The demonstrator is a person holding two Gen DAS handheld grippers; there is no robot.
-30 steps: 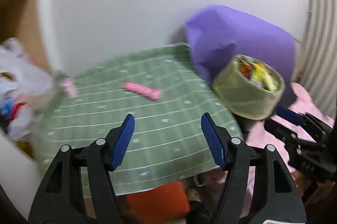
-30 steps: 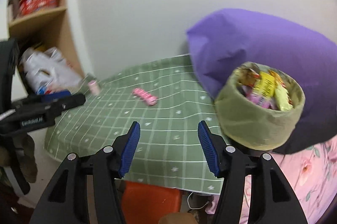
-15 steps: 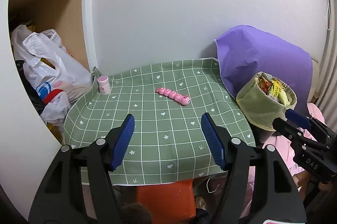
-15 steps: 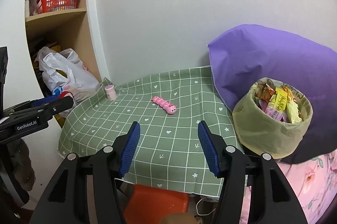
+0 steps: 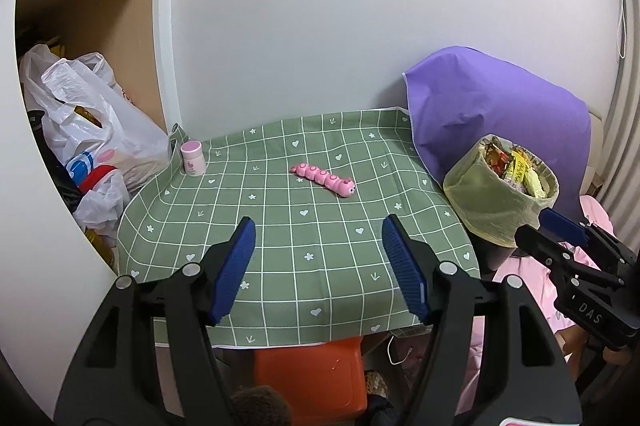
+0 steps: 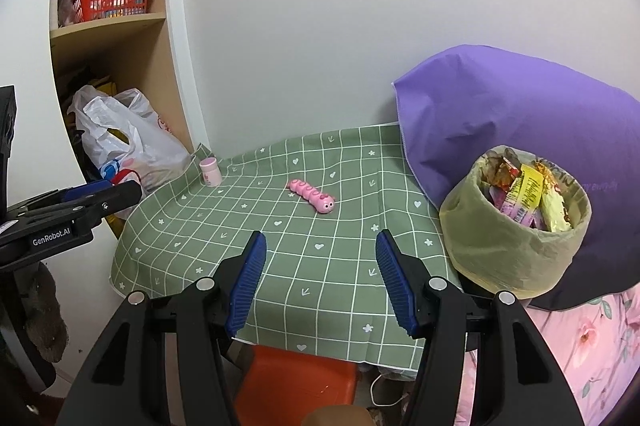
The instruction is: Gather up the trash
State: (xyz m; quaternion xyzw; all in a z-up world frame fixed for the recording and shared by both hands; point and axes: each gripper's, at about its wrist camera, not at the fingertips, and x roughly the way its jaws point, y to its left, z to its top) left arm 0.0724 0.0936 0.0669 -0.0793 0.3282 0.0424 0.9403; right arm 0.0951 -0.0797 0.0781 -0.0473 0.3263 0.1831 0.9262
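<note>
Since a second ago both views have pulled back and sharpened, so the shelf (image 6: 108,21) and plastic bags (image 5: 92,129) now show. The left gripper (image 5: 318,266) and right gripper (image 6: 320,278) hang over the tablecloth's (image 5: 280,266) near edge, jaws apart and empty. The full bin (image 6: 516,222) stands at their right, the pink toy (image 5: 324,179) ahead

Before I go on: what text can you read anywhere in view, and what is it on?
"GenRobot.AI": on the left gripper, seen from the right wrist.
"DAS": on the right gripper, seen from the left wrist.
Print on the wrappers in the trash bin, and on the purple cover: too small to read.
</note>
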